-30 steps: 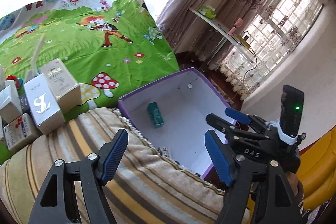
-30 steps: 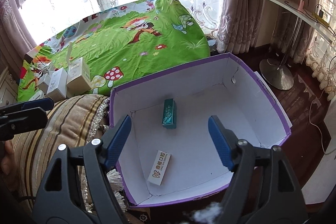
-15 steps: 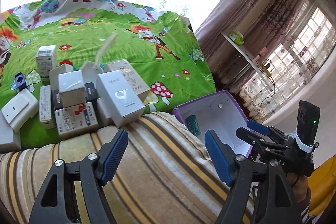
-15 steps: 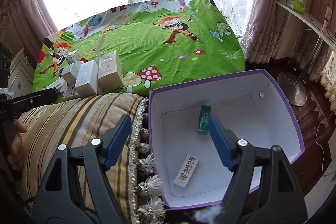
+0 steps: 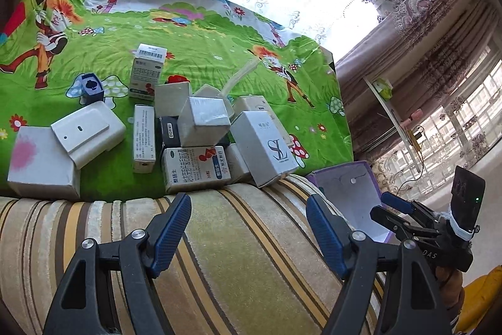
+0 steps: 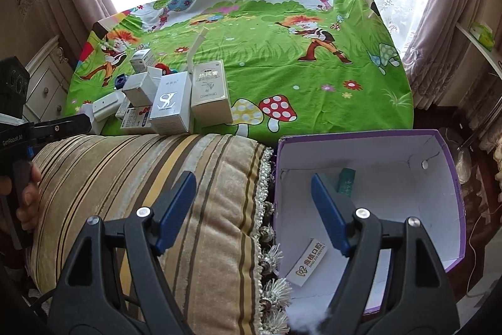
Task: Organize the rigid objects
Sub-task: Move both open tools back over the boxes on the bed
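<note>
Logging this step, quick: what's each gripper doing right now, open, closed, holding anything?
Left gripper: open, holding nothing, above the striped cushion.
Right gripper: open, holding nothing, at the purple box's left edge.

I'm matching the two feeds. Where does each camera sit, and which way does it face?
Left wrist: on the left gripper, facing the boxes on the green sheet; the right gripper shows too.
Right wrist: on the right gripper, over striped cushion and purple box; left hand visible.
Shared: SL box, cushion, purple box.

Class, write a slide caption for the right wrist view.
Open right tool above striped cushion, purple box holding two packets.
</note>
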`<state>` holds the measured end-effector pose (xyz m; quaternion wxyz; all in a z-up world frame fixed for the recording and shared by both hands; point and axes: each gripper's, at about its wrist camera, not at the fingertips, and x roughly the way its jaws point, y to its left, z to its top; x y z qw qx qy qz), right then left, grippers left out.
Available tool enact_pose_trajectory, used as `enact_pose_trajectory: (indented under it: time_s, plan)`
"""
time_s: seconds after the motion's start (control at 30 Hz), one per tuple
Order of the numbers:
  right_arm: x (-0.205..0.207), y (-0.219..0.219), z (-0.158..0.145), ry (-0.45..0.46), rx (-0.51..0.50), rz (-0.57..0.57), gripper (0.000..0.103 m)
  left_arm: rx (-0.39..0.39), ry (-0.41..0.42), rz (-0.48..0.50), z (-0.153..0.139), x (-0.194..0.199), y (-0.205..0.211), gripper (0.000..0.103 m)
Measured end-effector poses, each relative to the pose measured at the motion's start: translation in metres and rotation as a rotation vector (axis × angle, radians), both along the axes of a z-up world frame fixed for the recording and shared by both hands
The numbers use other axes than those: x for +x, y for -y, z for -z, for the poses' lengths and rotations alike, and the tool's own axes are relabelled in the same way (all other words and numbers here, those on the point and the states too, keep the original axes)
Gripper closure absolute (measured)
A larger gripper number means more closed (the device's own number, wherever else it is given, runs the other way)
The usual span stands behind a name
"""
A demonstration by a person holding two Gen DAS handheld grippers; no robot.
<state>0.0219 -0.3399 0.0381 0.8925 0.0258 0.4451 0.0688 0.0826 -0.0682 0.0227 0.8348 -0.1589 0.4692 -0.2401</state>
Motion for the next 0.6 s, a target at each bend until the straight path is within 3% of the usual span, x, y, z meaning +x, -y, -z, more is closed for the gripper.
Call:
enact_pose_trajectory:
  time_s: [0.6]
  plan:
    - [0.06,-0.071,0.007,-0.063,0.03,-0.144,0.025,0.166,-0.047,-0.07,0.002,0.059,0.017,0.027]
